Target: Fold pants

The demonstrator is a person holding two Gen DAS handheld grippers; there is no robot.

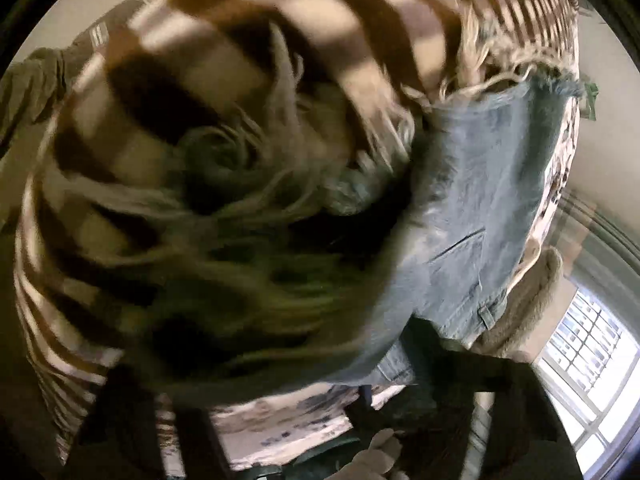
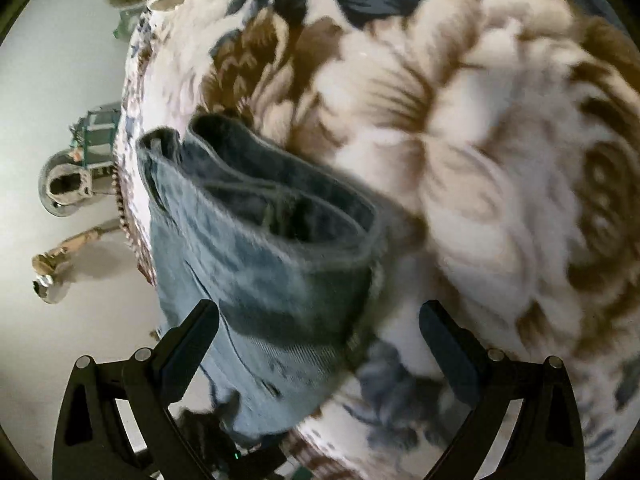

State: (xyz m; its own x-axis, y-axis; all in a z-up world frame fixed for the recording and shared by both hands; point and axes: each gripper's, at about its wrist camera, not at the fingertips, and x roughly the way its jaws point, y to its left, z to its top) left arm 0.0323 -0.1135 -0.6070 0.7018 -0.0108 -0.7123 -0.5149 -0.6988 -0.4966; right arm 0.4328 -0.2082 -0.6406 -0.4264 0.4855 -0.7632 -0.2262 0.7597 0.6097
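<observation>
Light blue denim pants (image 2: 256, 248) lie on a floral blanket (image 2: 460, 140), waistband open toward the top in the right wrist view. My right gripper (image 2: 320, 332) is open, its black fingers (image 2: 192, 340) astride the lower part of the pants. In the left wrist view the pants (image 1: 480, 200) show a frayed hem at the top, and blurred frayed denim fills the middle close to the lens. My left gripper's fingers are dark blurs at the bottom (image 1: 280, 412); the cloth hides whether they grip.
A brown and cream striped blanket (image 1: 240, 40) covers the bed in the left wrist view. A bright window (image 1: 588, 360) is at the lower right. On the floor left of the bed are a green rack (image 2: 100, 128) and a round metal object (image 2: 64, 188).
</observation>
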